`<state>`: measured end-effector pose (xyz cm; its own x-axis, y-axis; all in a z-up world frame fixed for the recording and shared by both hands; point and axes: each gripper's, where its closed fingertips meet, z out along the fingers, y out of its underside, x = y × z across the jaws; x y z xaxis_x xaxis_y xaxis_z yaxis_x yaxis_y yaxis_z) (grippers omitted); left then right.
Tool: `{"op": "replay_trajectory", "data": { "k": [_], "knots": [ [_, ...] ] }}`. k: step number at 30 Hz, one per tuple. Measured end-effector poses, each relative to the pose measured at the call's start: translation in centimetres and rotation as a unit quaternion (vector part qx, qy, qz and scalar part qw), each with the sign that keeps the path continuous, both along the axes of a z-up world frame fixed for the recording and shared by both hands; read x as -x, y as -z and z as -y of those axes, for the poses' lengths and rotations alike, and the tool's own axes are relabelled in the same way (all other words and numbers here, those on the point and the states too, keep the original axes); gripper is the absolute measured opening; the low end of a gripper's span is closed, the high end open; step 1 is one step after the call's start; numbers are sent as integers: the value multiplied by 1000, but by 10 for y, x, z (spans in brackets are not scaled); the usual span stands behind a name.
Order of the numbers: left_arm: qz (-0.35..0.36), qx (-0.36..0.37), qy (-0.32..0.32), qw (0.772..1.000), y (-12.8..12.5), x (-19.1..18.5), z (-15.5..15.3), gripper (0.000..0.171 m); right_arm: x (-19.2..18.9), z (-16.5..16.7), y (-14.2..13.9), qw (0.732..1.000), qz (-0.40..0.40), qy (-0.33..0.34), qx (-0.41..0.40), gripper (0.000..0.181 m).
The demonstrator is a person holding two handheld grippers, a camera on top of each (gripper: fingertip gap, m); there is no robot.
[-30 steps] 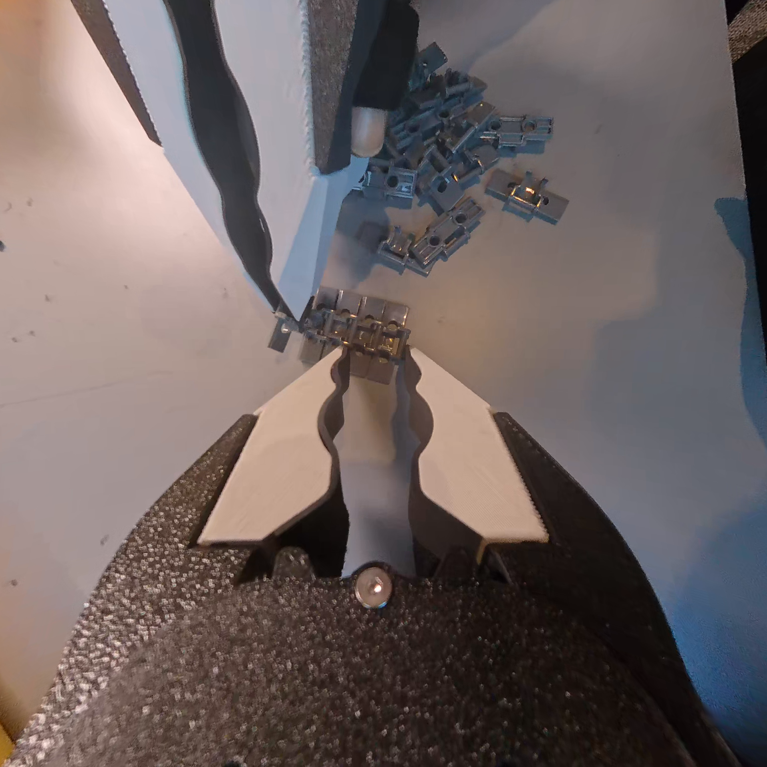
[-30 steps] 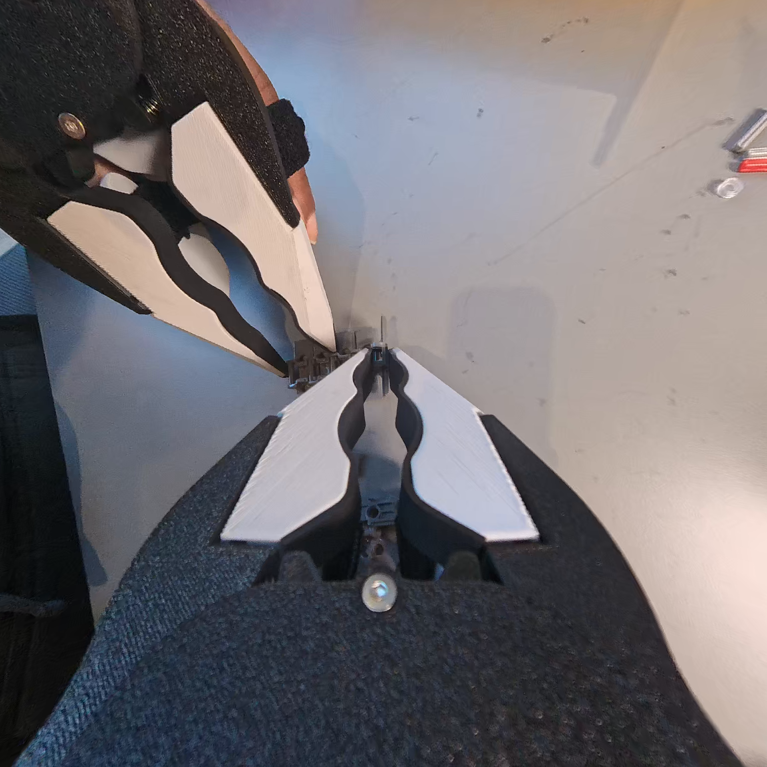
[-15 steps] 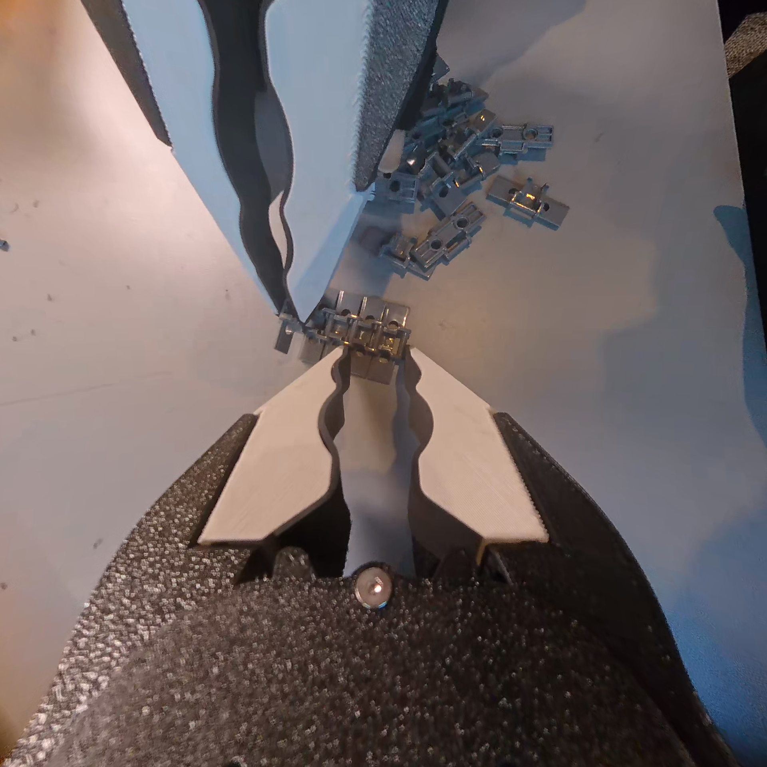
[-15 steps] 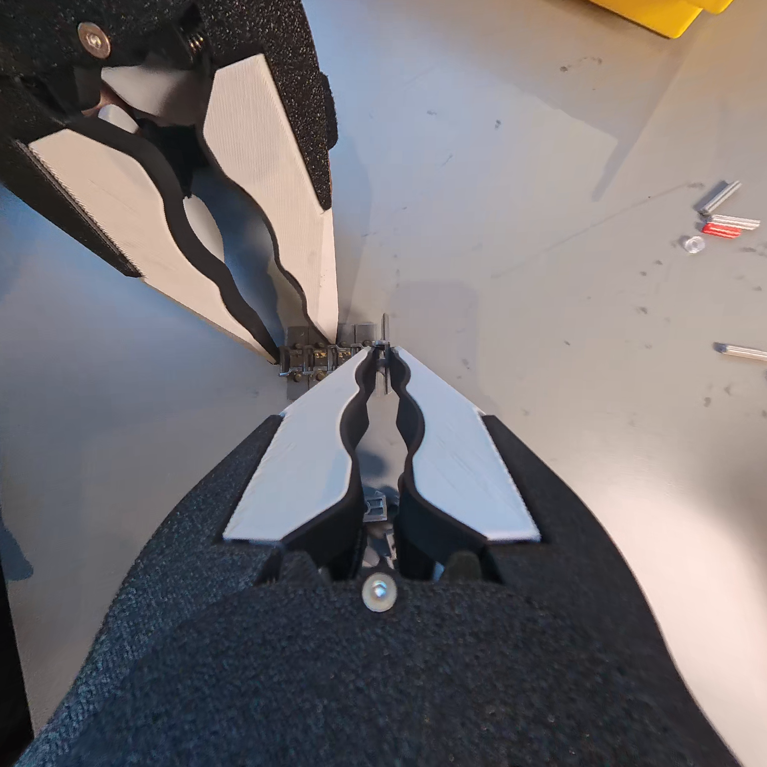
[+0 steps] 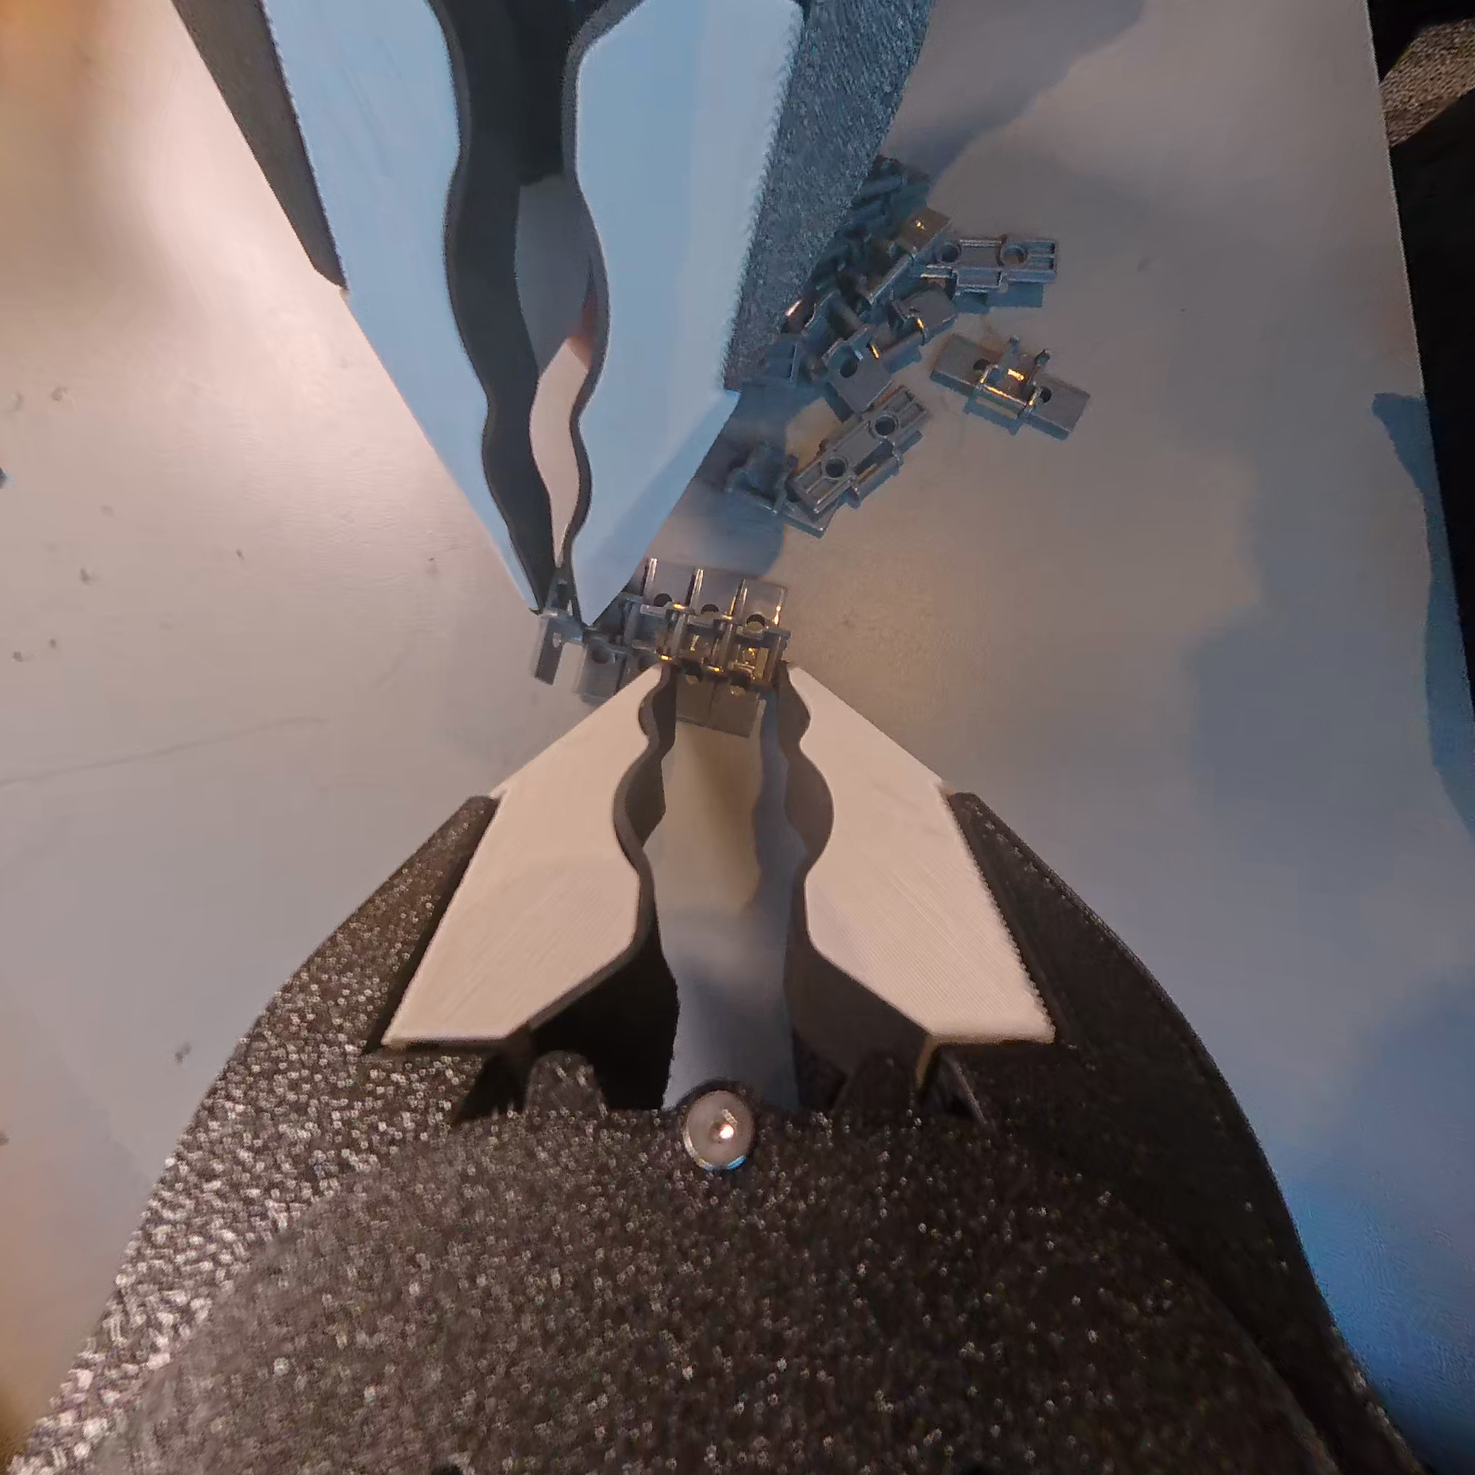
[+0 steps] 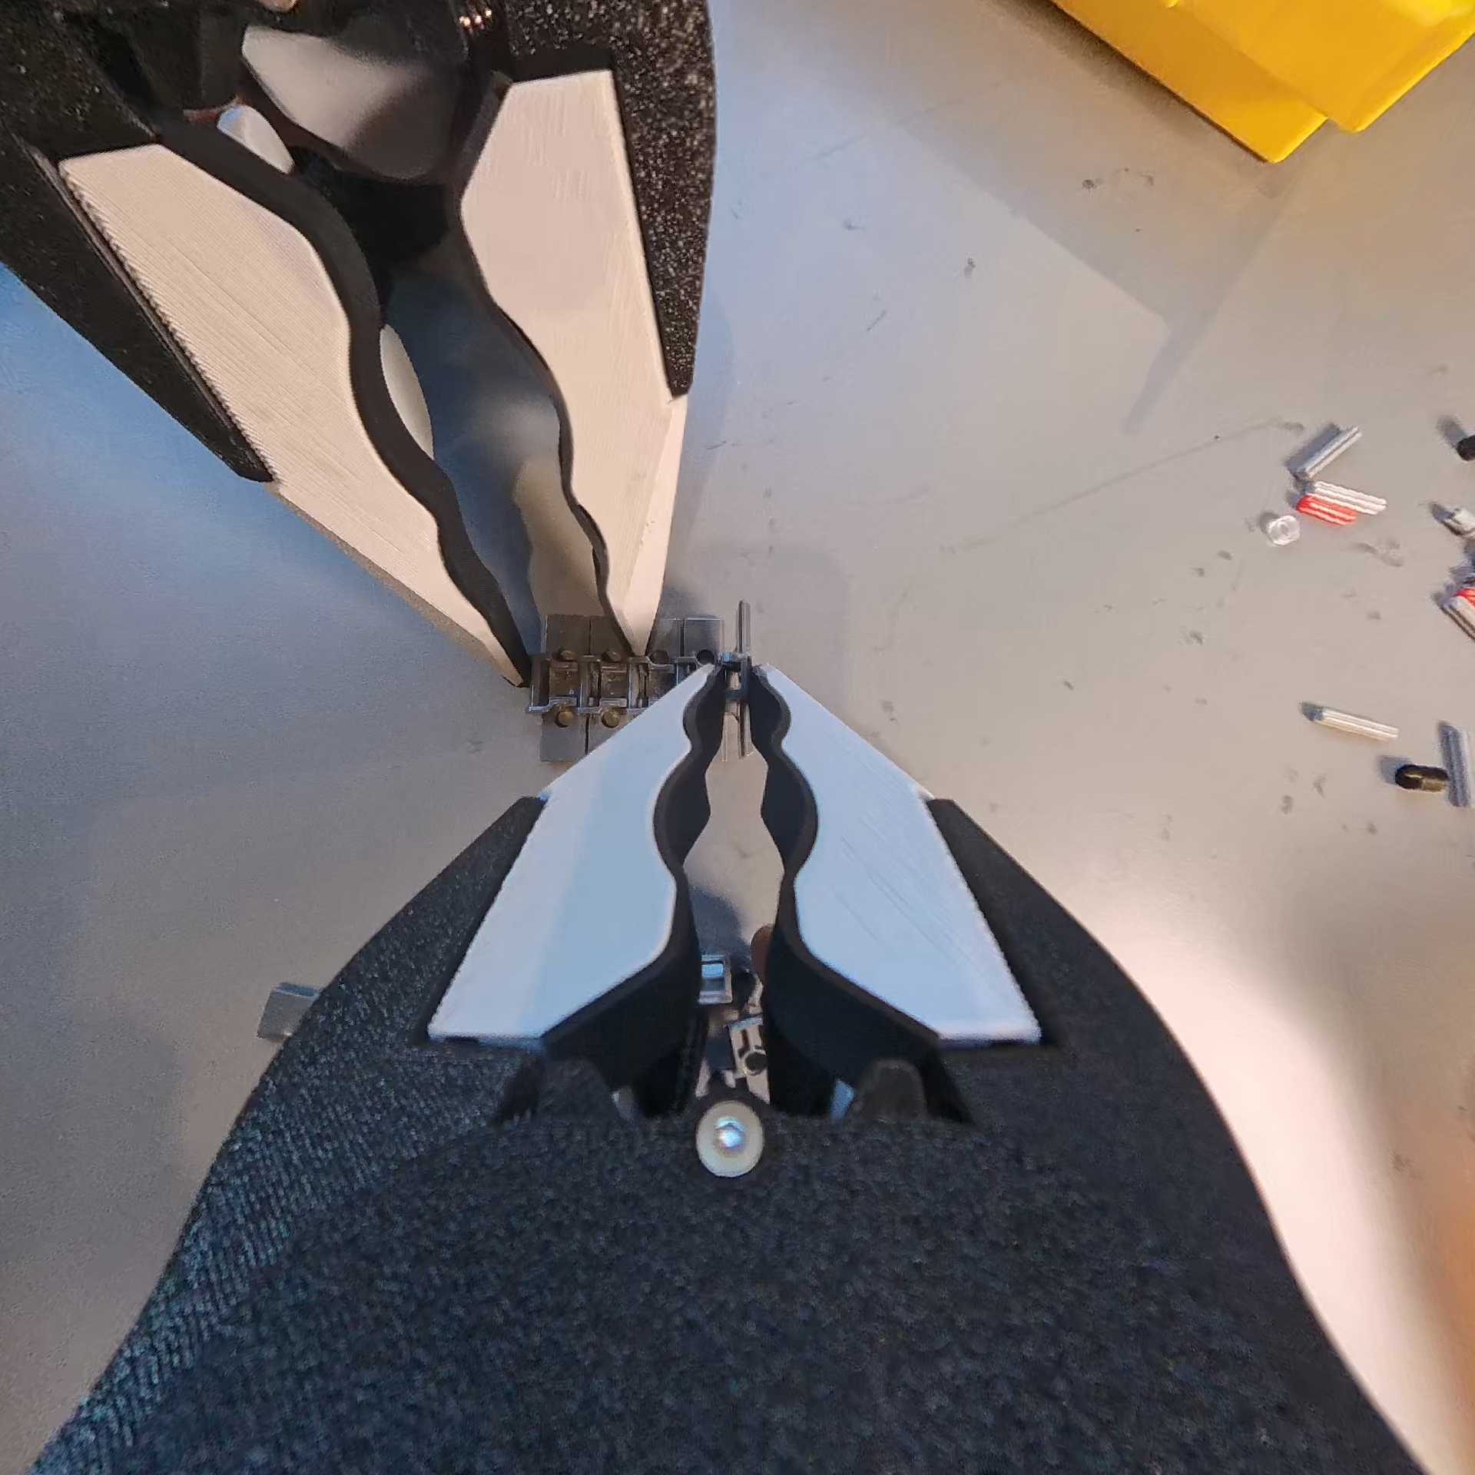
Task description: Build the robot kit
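Change: in the right wrist view a yellow bin (image 6: 1277,64) has come into the top right corner, where a second ago only bare table showed; more small parts have also come in at the right edge.
Change, left view: the right gripper (image 5: 563,595) has turned, so the gap between its white fingers now faces the camera; the track strip has stayed put.
Left gripper (image 5: 722,678): its tips pinch the near end of the strip of joined grey track links (image 5: 686,638), jaws held narrowly apart by it.
Right gripper, own view (image 6: 738,678): fingers pressed nearly together on a single grey link (image 6: 738,694) standing on edge at the strip's (image 6: 607,678) end.
Left gripper, right view (image 6: 571,650): it comes down from the upper left onto the strip.
Shapes: fingers are ribbed white plastic wedges with wavy black inner pads; bodies are black speckled foam.
Loose links (image 5: 894,319): a heap of grey plastic plates with holes, beyond the strip to the right.
Small parts (image 6: 1341,503): grey and red pins and a clear ring, scattered far right.
Surface: pale grey table (image 6: 998,399), scuffed and speckled.
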<state>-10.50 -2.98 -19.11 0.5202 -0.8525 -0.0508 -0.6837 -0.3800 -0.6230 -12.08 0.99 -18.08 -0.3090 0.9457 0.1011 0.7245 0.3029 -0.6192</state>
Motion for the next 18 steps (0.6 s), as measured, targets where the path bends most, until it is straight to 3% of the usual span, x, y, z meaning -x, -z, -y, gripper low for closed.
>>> {"op": "replay_trajectory", "data": {
  "k": [18],
  "knots": [
    [6,-6,9,1000,0,1,2,21,1,0,6,992,111,-61,6,6]
  ]
}}
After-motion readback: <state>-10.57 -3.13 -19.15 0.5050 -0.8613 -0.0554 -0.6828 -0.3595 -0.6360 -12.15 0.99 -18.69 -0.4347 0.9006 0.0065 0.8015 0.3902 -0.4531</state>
